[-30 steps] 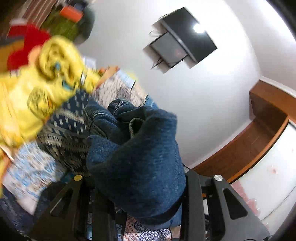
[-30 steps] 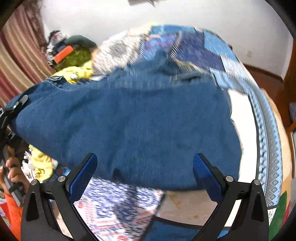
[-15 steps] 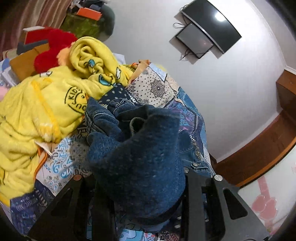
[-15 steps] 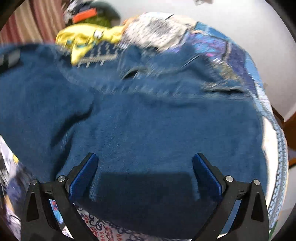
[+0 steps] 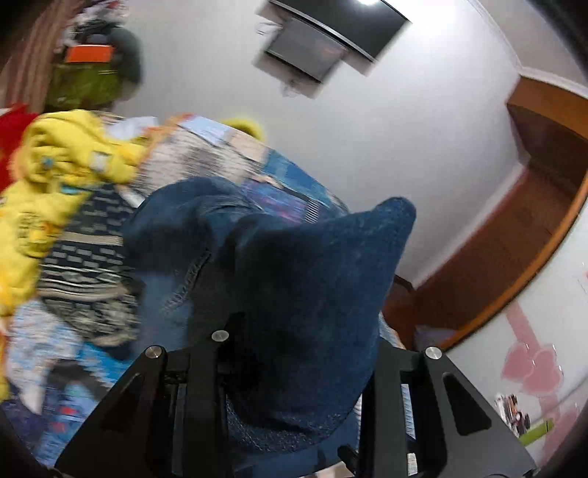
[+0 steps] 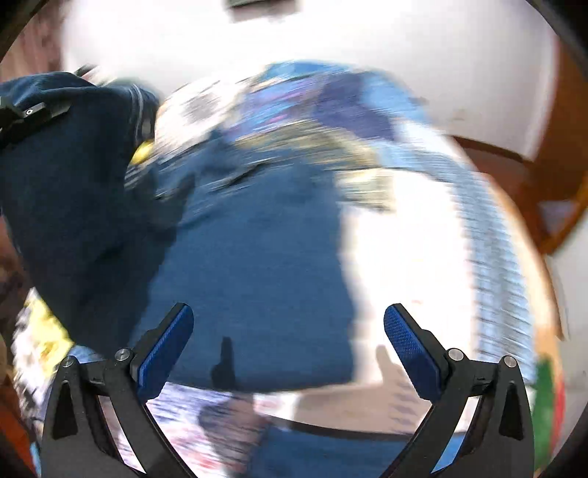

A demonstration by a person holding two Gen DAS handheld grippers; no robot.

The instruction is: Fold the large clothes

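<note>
A dark blue denim garment (image 5: 312,294) is bunched between the fingers of my left gripper (image 5: 294,367), which is shut on it and holds it up over the bed. In the right wrist view the same denim garment (image 6: 257,275) lies spread on the patterned bedspread (image 6: 441,257), its left part lifted by the left gripper (image 6: 33,110) at the upper left. My right gripper (image 6: 288,342) is open and empty above the denim's near edge. Both views are motion-blurred.
A yellow garment (image 5: 55,176) and a dark patterned cloth (image 5: 84,264) lie on the left of the bed. A TV (image 5: 330,33) hangs on the white wall. Wooden trim (image 5: 514,239) and a doorway stand to the right.
My left gripper has lifted and tilted up with the denim. My right gripper has pulled back, so more bedspread shows to the right of the denim.
</note>
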